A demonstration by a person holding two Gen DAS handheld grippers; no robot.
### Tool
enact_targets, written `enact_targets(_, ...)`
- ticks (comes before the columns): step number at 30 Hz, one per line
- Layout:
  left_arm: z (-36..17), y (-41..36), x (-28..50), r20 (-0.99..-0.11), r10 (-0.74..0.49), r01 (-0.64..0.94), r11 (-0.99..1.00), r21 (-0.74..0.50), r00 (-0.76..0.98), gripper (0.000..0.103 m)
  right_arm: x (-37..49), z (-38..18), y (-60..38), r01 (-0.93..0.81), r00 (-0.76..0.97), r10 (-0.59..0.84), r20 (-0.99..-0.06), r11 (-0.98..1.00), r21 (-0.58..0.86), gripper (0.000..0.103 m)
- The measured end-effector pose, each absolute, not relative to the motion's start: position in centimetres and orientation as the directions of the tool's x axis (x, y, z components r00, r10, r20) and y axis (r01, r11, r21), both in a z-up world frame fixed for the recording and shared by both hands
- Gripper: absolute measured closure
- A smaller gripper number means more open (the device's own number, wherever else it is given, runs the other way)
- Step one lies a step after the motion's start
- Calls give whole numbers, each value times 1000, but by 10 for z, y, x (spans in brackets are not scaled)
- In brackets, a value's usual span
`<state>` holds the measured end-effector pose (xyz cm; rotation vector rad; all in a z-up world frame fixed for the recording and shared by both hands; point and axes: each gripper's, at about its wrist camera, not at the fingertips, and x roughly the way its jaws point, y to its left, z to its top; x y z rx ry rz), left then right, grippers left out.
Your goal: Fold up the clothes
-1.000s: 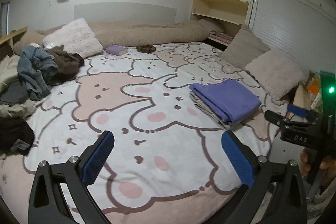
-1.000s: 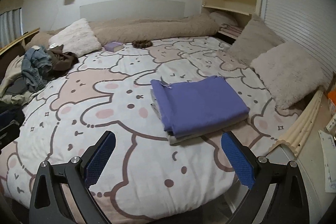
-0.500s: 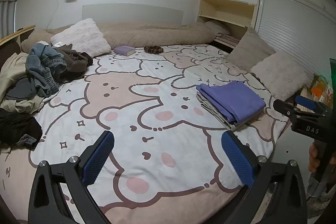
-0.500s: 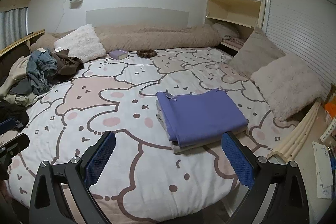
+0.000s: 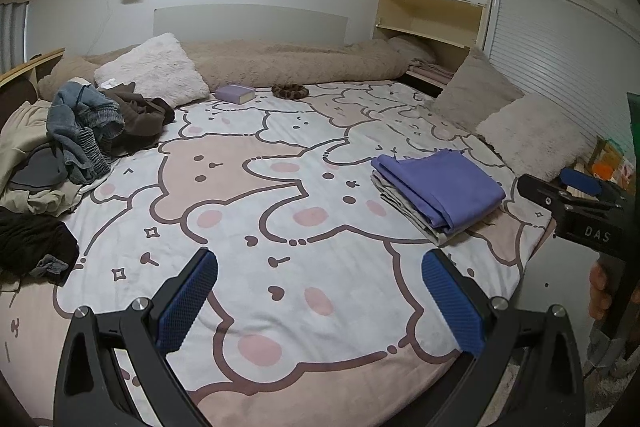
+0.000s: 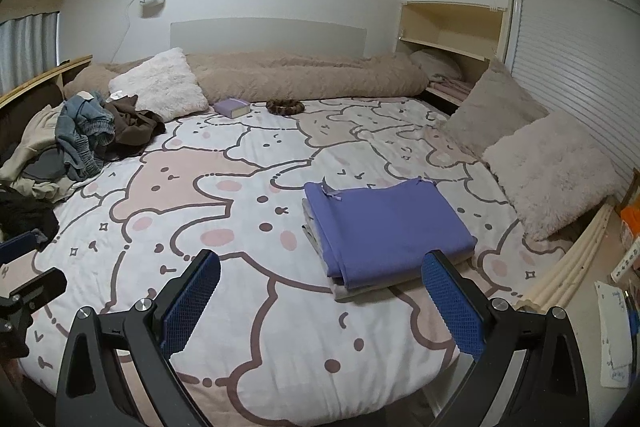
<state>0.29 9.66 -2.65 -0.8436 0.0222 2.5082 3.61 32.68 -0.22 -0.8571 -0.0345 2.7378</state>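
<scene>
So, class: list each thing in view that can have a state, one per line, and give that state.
purple garment: folded, lying on top of a folded grey one.
pile of clothes: unfolded, heaped at the bed's left edge.
black garment: crumpled, unfolded.
purple book: closed, lying flat.
left claw: open, holding nothing.
right claw: open, holding nothing.

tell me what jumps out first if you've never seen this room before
The cartoon bear bedspread fills nearly the whole frame, and the neatly folded purple garment on its right side stands out against it. On the far left edge lies a rumpled heap of unfolded clothes, denim and brown on top. Both the left gripper and right gripper hang open over the near edge, holding nothing.
</scene>
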Motion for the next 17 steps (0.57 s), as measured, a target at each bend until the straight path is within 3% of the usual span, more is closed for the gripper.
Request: enact_targets(17,-27,92,0,-582,438,-434,-887,-157,-685,0,34,-4,323,-242,-782,260,-567,-964,-110,3)
